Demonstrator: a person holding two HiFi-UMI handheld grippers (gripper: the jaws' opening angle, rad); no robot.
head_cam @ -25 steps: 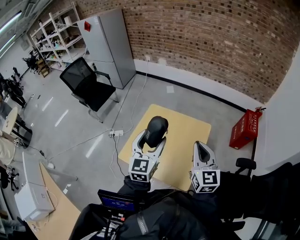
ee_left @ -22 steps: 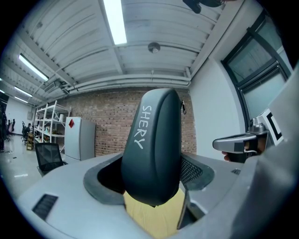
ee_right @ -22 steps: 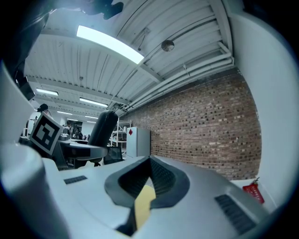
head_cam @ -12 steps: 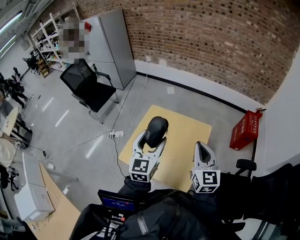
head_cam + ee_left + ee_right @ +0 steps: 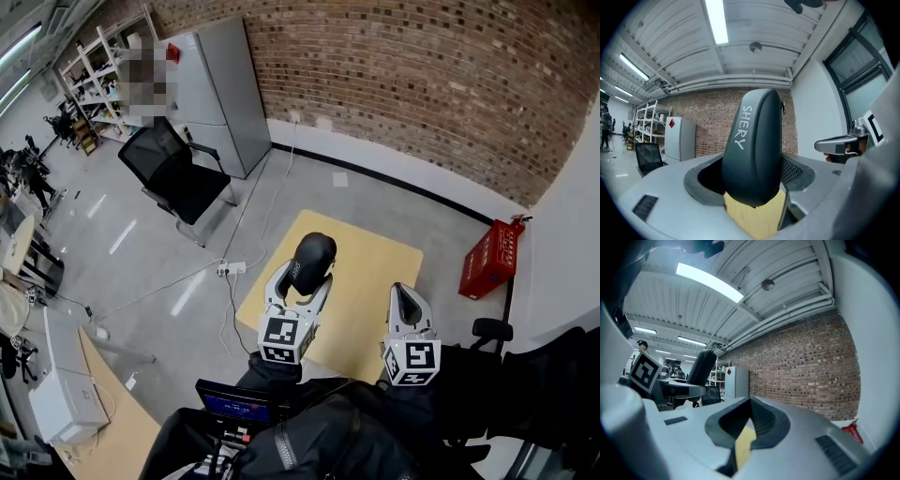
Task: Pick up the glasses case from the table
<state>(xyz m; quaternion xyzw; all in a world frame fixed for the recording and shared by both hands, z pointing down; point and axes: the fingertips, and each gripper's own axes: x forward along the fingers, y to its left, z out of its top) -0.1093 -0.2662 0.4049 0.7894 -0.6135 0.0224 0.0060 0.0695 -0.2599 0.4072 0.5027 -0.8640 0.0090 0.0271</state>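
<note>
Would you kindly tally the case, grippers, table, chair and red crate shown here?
Case: 1
Grippers: 2 (left gripper, right gripper)
Table: 1
Chair: 1
Crate: 1
Total: 6

Counting the things around the table

One glasses case (image 5: 312, 255), two grippers (left gripper (image 5: 306, 279) and right gripper (image 5: 401, 295)) and one yellow table (image 5: 366, 258). From the table: one black chair (image 5: 173, 169) at ten o'clock, one grey fridge (image 5: 220, 89) at eleven, one red box (image 5: 489, 258) at three, one white plug strip (image 5: 232, 267) at nine.
</note>
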